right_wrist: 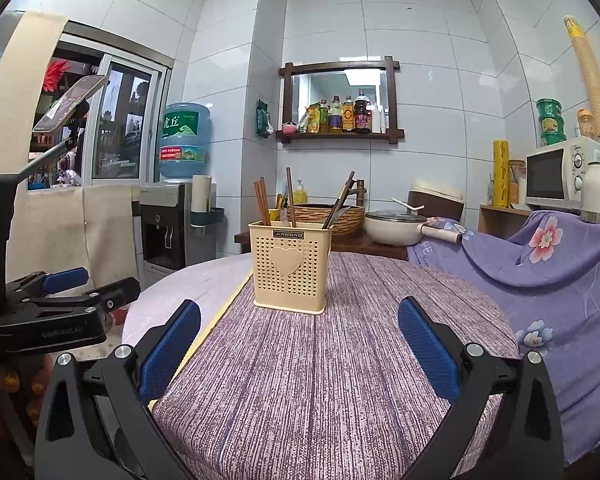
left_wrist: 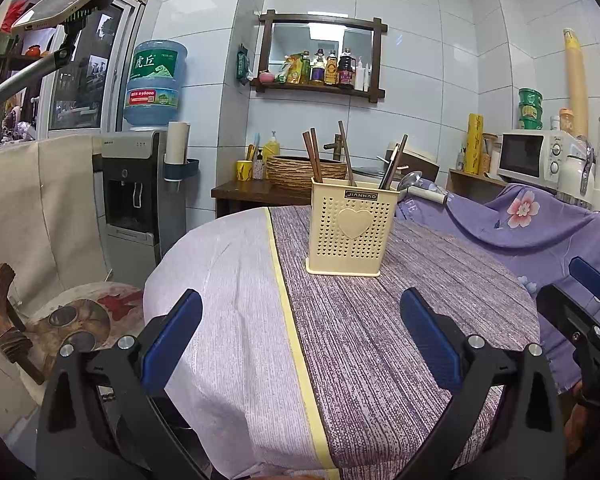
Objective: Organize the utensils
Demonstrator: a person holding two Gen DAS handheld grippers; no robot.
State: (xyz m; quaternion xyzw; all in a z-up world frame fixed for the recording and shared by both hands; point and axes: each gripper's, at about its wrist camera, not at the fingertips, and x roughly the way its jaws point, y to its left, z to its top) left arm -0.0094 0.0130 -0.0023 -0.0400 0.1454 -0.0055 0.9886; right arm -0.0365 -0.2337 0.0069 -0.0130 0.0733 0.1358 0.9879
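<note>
A cream perforated utensil holder (left_wrist: 352, 227) (right_wrist: 290, 267) with a heart on its front stands upright on the round table (left_wrist: 420, 320) (right_wrist: 340, 360). Brown chopsticks (left_wrist: 313, 156) (right_wrist: 262, 200) and darker utensils (left_wrist: 394, 164) (right_wrist: 340, 200) stick out of its top. My left gripper (left_wrist: 302, 330) hovers open over the near side of the table, well short of the holder, with nothing between its blue pads. My right gripper (right_wrist: 300, 338) is open too and holds nothing. Each gripper shows at the edge of the other's view, the right gripper (left_wrist: 588, 304) and the left gripper (right_wrist: 72, 292).
A purple striped cloth (right_wrist: 320, 380) and a pale cloth (left_wrist: 220, 300) cover the table. A floral sheet (right_wrist: 560, 288) drapes things on the right. Behind stand a water dispenser (left_wrist: 140, 184), a woven basket (left_wrist: 300, 168), a pot (right_wrist: 396, 226), a microwave (right_wrist: 556, 174) and a wooden chair (left_wrist: 8, 320).
</note>
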